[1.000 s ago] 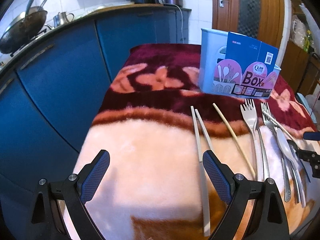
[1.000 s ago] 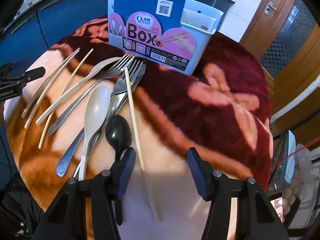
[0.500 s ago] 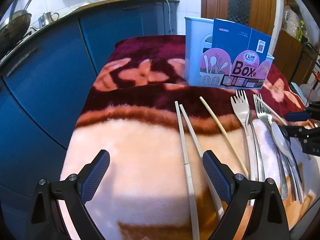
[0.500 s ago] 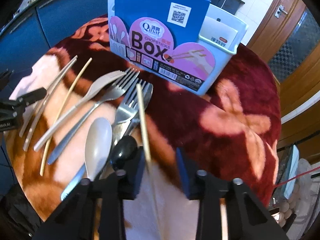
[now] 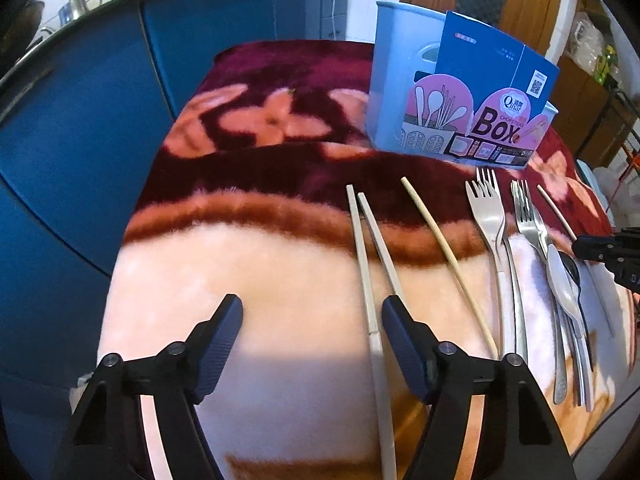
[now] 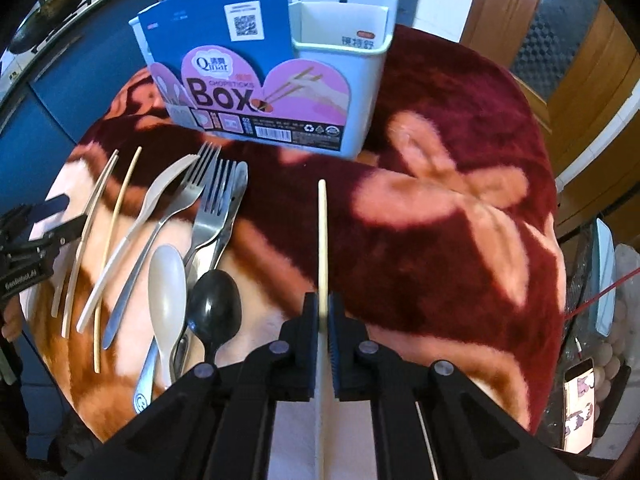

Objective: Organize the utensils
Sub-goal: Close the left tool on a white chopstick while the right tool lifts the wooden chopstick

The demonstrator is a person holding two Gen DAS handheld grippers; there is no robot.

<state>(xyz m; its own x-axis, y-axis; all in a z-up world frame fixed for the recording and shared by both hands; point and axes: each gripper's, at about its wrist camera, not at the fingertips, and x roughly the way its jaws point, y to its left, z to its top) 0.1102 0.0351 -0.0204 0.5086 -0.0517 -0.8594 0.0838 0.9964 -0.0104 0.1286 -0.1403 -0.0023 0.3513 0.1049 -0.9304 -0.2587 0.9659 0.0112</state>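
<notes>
The right gripper (image 6: 323, 312) is clamped on a pale chopstick (image 6: 322, 240), whose lower end runs down between the black arms and is cut off at the bottom edge of the right wrist view. From the left wrist view only the dark tip of that gripper (image 5: 600, 246) shows at 3 o'clock, and its jaws cannot be made out there; the held chopstick (image 5: 556, 212) is a thin pale line rising toward 11 o'clock from it.

The left gripper (image 5: 312, 320) hangs with its jaws wide apart over the fleecy blanket (image 5: 260, 272), holding nothing. Its right finger sits just beside a pair of grey-white chopsticks (image 5: 362, 256), which run off the bottom of the frame. The right wrist view shows only a sliver of it (image 6: 44, 232) at 9 o'clock.

The utensil box (image 6: 352, 76) stands at 12 o'clock with a blue and pink printed card across its front. Only the right wrist view looks into its open compartment; the left wrist view sees the outside wall (image 5: 396, 80).

On the blanket lie a bamboo chopstick (image 6: 116, 236), a cream plastic fork (image 6: 160, 196), steel forks (image 6: 212, 208), a cream spoon (image 6: 166, 280) and a black spoon (image 6: 214, 308), overlapping so their handles are hard to separate.
</notes>
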